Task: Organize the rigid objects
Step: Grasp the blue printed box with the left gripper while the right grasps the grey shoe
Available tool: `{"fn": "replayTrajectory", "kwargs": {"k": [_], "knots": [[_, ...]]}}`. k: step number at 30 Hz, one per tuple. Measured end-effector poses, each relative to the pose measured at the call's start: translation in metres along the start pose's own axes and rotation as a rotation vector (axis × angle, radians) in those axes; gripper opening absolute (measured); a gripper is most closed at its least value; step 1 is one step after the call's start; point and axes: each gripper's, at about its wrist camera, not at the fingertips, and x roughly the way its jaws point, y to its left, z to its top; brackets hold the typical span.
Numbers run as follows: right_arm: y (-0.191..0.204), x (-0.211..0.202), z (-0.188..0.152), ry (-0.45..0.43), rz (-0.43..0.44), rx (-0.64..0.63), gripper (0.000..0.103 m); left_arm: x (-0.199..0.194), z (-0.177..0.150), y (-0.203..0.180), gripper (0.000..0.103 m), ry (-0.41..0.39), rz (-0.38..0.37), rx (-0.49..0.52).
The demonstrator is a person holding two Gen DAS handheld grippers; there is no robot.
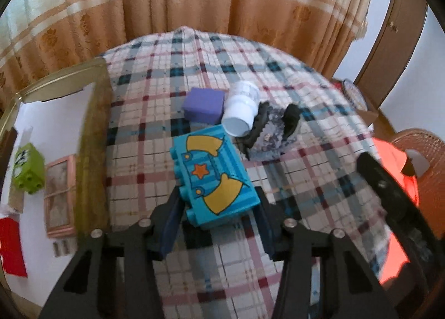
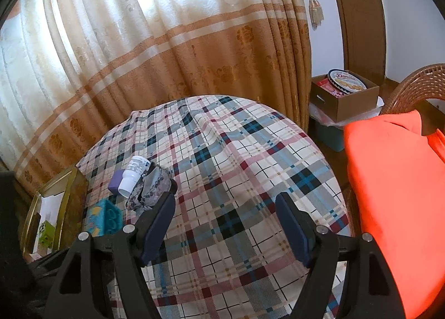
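Observation:
My left gripper is shut on a teal toy block with yellow and orange print, over the plaid tablecloth; the block also shows in the right wrist view. Beyond it lie a purple block, a white bottle on its side and a grey sequined hair clip. A green block sits in the gold-rimmed box at the left. My right gripper is open and empty above the cloth, right of the clip and bottle.
A curtain hangs behind the table. An orange cloth lies over a wicker chair at the right. A cardboard box with a cookie tin stands beyond it. The gold box also holds a pink frame.

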Motion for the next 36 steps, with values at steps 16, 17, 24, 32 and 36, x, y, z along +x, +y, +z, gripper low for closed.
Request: {"fn": "replayTrajectory", "kwargs": {"k": [16,17,24,32,36], "knots": [[0.07,0.061,0.013,0.187,0.152,-0.042,0.076,-0.079,-0.003,0.045,0.049,-0.162,-0.01,-0.057],[0.073,0.068,0.012,0.203,0.132,-0.046,0.076,-0.08,-0.004,0.046,0.049,-0.163,-0.006,-0.056],[0.087,0.088,0.012,0.233,0.053,-0.089,0.076,-0.079,-0.007,0.054,0.049,-0.142,-0.012,-0.071],[0.102,0.095,0.008,0.201,-0.037,-0.246,0.063,-0.082,-0.012,0.062,0.049,-0.134,-0.023,-0.088],[0.09,0.09,0.01,0.21,0.0,-0.222,0.058,-0.083,-0.015,0.071,0.049,-0.129,-0.029,-0.112]]}}
